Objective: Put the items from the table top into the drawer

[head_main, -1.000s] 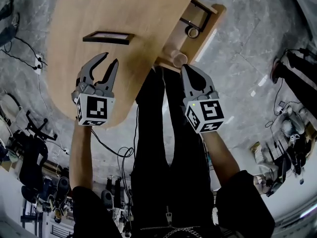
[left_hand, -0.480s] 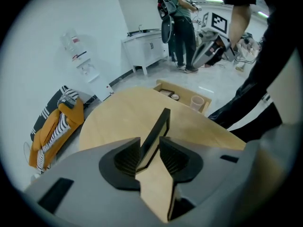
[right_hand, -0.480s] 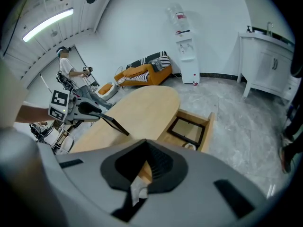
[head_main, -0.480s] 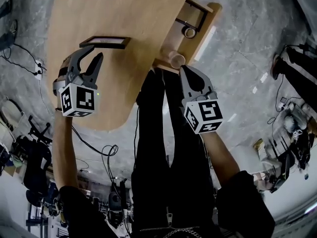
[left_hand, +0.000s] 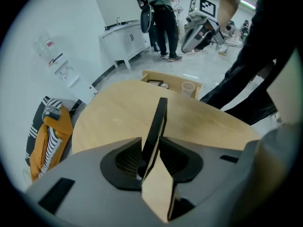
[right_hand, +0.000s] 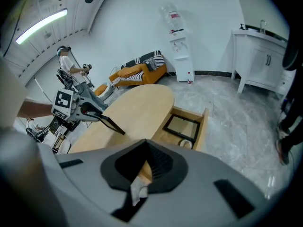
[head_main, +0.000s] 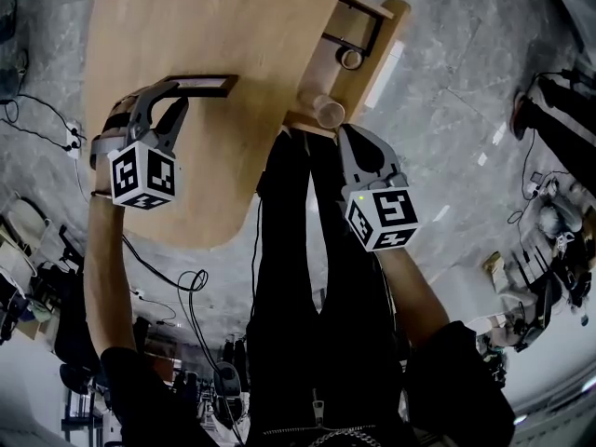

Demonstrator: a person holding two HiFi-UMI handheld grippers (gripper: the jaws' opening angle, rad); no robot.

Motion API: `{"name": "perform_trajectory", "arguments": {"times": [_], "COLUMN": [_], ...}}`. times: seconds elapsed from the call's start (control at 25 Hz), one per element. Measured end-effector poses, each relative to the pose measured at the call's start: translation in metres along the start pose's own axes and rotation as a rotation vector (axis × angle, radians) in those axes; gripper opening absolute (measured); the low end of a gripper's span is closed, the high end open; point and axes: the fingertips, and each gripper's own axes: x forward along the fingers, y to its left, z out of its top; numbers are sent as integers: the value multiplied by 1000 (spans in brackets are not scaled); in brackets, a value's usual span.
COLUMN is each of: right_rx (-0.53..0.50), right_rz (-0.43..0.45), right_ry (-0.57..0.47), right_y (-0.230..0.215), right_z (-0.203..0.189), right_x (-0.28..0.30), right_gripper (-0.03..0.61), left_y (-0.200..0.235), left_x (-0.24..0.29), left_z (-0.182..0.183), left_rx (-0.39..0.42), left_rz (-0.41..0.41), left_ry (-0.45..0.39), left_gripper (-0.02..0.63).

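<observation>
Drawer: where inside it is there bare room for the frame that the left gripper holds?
The drawer has one bare patch, between the ring and the cup; it looks tight. The far end is filled by a black frame. The held frame might lie on top of that one.

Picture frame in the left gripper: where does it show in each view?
Head view: picture frame upper left over the tabletop, one end in the left gripper.
Left gripper view: dead centre, edge-on, clamped between the jaws.
Right gripper view: left of middle, a dark slanted bar.
Shared landmark: the open drawer at the table's edge.
</observation>
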Motion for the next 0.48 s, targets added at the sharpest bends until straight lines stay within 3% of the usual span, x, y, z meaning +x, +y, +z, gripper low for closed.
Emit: {"name": "perform_trajectory", "arguments": {"times": [0.48], "right_rx": [22], "right_rz": [-29], "right_ry": [-14], "right_y": [-3], "right_z": [-1], "right_x": [-5], "right_gripper": [10], "left_y": [-11], "left_x": [3], "left_z": [4], "left_rx": [56], "left_rz": [-67], "left_ry": [12], "left_gripper": [87]}}
